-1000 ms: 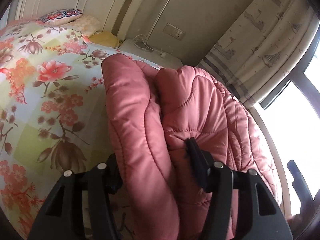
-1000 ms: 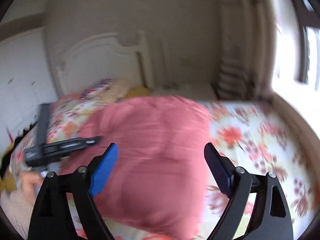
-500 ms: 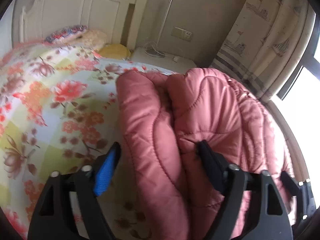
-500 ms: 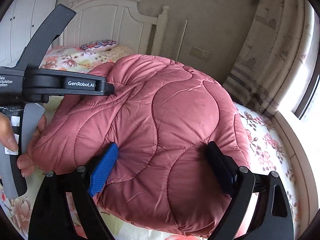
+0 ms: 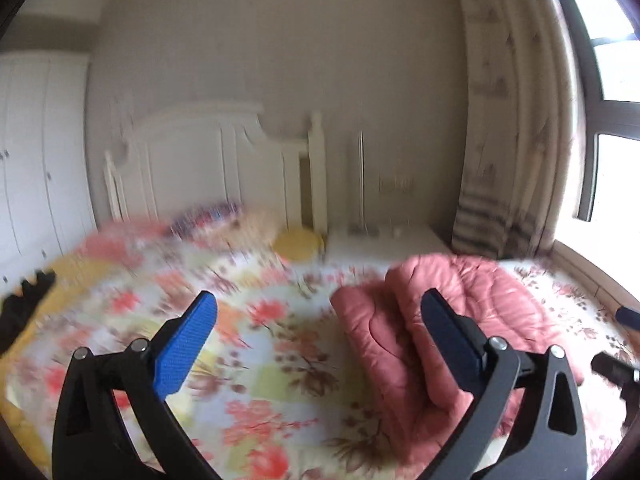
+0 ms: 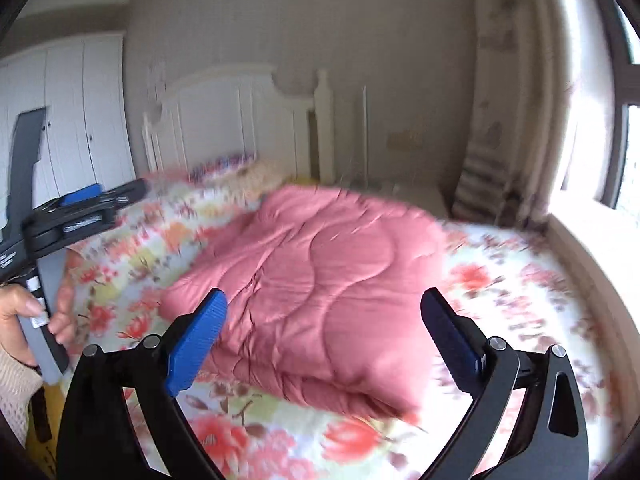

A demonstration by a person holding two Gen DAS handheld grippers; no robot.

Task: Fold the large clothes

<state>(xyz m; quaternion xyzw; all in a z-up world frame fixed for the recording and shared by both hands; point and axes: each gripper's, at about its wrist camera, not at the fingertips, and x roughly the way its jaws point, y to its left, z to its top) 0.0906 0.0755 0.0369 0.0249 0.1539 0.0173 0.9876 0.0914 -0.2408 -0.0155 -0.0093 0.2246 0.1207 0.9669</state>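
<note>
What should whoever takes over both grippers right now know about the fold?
Left gripper: open, holding nothing, above the floral bedspread, left of the pink quilted garment.
Right gripper: open, empty, facing the garment from above.
Garment: lies free on the bed as a folded, layered bundle, near the window side.
Done: main folds appear made.
Left: probably check and tidy the edges; the frames are blurred, so neatness cannot be judged.

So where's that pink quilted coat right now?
The coat lies folded on the floral bed, on its window side. The right camera shows it centred; the left shows it at right.
</note>
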